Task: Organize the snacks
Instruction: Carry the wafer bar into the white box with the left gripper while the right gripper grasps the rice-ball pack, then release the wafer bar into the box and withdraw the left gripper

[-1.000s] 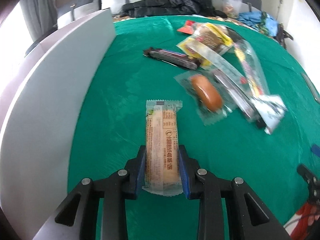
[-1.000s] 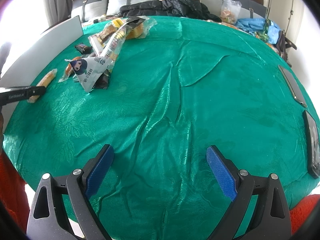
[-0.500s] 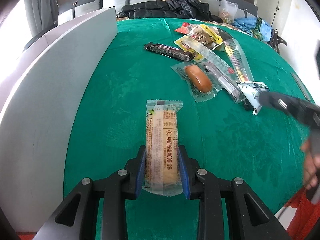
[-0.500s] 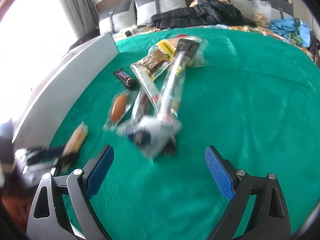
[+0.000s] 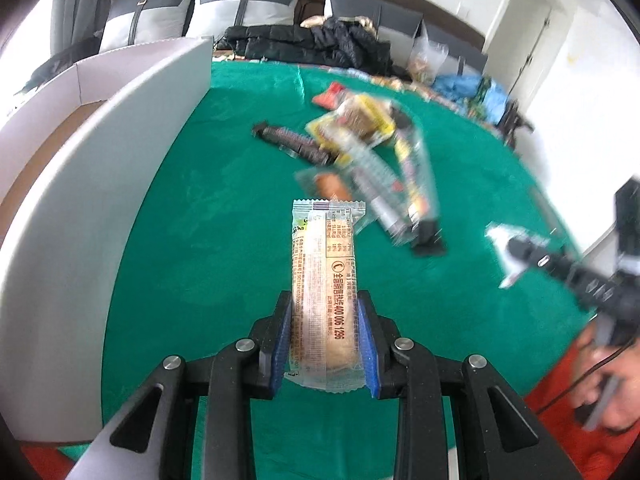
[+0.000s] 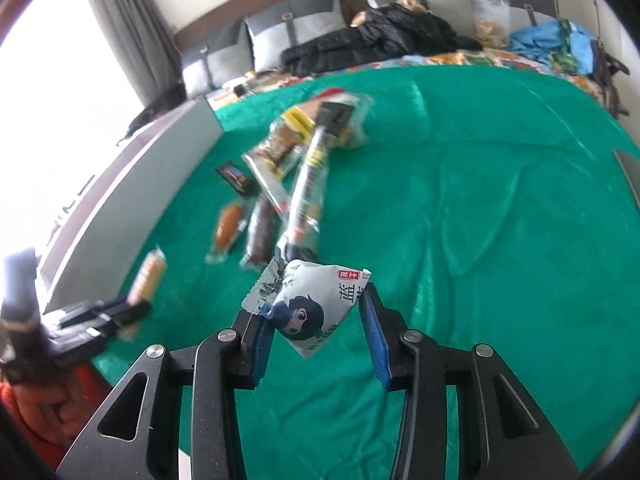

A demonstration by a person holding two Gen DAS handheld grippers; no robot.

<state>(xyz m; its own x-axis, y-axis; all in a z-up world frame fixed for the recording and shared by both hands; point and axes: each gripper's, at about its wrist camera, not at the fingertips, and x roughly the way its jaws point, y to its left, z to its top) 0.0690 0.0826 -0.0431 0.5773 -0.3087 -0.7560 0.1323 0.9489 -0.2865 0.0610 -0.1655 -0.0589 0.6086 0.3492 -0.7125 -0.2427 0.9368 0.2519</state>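
My left gripper (image 5: 324, 300) is shut on a long beige snack bar in a clear wrapper (image 5: 324, 248), held lengthwise above the green cloth (image 5: 200, 240). In the right wrist view the same bar (image 6: 148, 276) sticks out of that gripper (image 6: 136, 308) at the left. My right gripper (image 6: 310, 308) has its jaws closing on a white snack packet with a cartoon face (image 6: 316, 292), which is crumpled between the blue pads and off the cloth. The left wrist view shows that packet (image 5: 508, 248) at the right gripper's tip (image 5: 520, 246). Several more snacks lie in a pile (image 6: 300, 168).
A tall grey-white box wall (image 5: 100, 184) runs along the left side of the table. The snack pile (image 5: 360, 148) lies ahead of the left gripper. A flat dark device (image 6: 630, 172) rests at the right table edge. A person's hand (image 5: 608, 384) holds the right gripper's handle.
My right gripper swung over to the snack pile, its wide jaws came together around the white cartoon packet and lifted it clear. My left gripper rose with the bar still held.
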